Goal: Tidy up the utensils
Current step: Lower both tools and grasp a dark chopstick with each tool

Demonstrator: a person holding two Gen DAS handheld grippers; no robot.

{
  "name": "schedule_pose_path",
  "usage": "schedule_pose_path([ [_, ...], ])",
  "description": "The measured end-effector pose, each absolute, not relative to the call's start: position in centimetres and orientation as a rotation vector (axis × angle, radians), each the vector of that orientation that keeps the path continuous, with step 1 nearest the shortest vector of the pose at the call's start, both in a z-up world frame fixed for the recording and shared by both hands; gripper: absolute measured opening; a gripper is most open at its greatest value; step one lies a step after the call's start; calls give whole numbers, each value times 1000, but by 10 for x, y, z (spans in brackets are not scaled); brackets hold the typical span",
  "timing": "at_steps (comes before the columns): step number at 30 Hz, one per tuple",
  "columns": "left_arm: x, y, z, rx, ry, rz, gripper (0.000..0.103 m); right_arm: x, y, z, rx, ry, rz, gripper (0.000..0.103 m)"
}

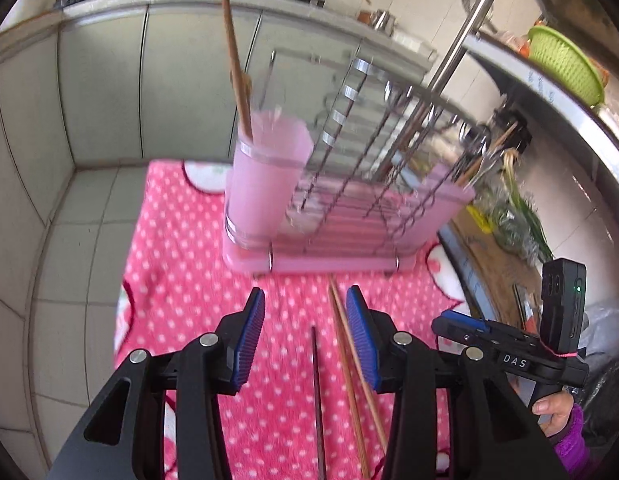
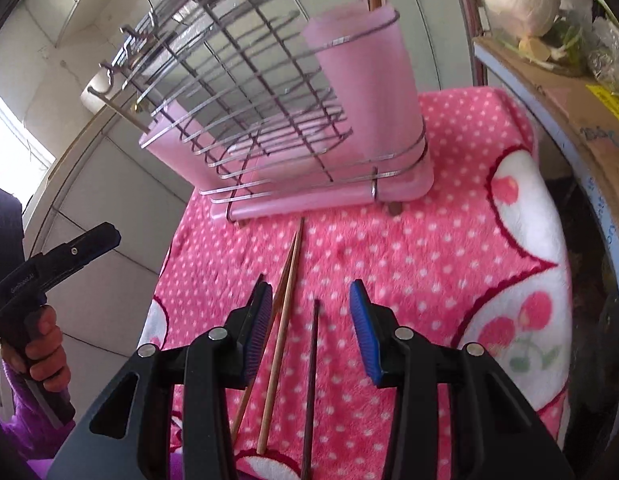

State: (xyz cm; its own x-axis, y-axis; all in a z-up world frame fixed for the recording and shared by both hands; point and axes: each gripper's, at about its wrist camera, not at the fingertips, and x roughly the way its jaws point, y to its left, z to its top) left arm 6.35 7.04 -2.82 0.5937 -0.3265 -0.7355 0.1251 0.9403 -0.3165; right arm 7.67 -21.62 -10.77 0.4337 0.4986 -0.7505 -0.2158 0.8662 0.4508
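Note:
A pink rack (image 1: pixel 329 216) with chrome wires stands on a pink polka-dot cloth (image 1: pixel 197 264). Its pink cup (image 1: pixel 265 184) holds one upright wooden chopstick (image 1: pixel 235 60). Two light wooden chopsticks (image 1: pixel 349 364) and one dark chopstick (image 1: pixel 317 400) lie on the cloth in front of the rack. My left gripper (image 1: pixel 305 336) is open above them, empty. My right gripper (image 2: pixel 309 332) is open and empty over the dark chopstick (image 2: pixel 311 384), with the light pair (image 2: pixel 283 316) by its left finger. The rack (image 2: pixel 293 128) and cup (image 2: pixel 369 96) show ahead.
Grey cabinets (image 1: pixel 149 80) stand behind the rack, with pans on the stove above. A metal shelf holds a green basket (image 1: pixel 565 64). A cardboard box with vegetables (image 2: pixel 561 64) sits right of the cloth. The right gripper (image 1: pixel 509 352) shows in the left wrist view.

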Motion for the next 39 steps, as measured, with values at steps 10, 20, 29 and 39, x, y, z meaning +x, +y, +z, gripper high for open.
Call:
schedule_pose_path([
  [10, 70, 62, -73, -260, 1032, -294, 40, 94, -185, -145, 251, 1236, 448, 16],
  [20, 95, 49, -95, -234, 1172, -330, 32, 109, -157, -171, 155, 1308, 402, 7],
  [29, 129, 16, -118, -170, 1312, -355, 21, 110, -197, -159, 325, 1210, 395, 5],
  [39, 146, -13, -143, -18, 1400, -283, 11, 115, -228, -159, 425, 1173, 393, 5],
])
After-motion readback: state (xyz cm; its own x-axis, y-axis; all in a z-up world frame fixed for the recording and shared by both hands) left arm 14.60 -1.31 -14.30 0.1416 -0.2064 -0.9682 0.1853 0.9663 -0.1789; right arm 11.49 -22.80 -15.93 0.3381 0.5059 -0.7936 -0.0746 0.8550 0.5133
